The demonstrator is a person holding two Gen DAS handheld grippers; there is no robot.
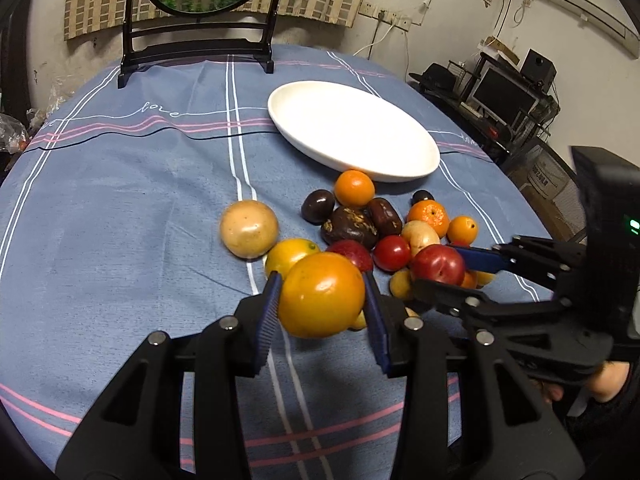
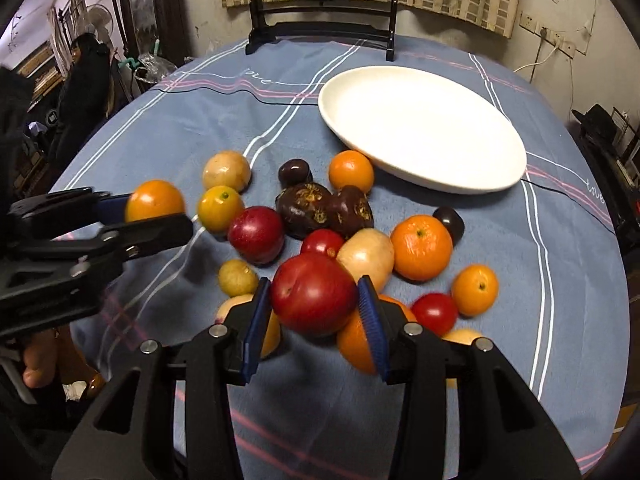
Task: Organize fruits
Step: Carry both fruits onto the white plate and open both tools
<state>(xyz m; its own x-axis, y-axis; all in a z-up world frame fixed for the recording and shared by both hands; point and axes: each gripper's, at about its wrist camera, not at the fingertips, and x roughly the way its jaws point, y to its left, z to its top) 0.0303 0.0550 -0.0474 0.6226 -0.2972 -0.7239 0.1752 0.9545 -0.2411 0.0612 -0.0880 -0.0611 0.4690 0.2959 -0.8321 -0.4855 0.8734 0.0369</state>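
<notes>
My left gripper [image 1: 320, 304] is shut on a large orange [image 1: 321, 295] and holds it above the blue cloth; it also shows in the right wrist view [image 2: 154, 202]. My right gripper [image 2: 314, 300] is shut on a red plum [image 2: 314, 294], also seen in the left wrist view [image 1: 438, 265]. A white oval plate [image 1: 354, 130] lies empty behind the pile and also shows in the right wrist view [image 2: 422, 128]. Several fruits lie in a loose pile: a tan fruit [image 1: 249, 229], mandarins [image 2: 421, 247], dark wrinkled fruits [image 2: 306, 209], red tomatoes [image 2: 435, 313].
A black stand with a round painted panel [image 1: 200, 40] sits at the table's far edge. The table edge drops off at right, with a desk and monitors [image 1: 504, 96] beyond. Blue striped cloth [image 1: 120, 200] covers the table.
</notes>
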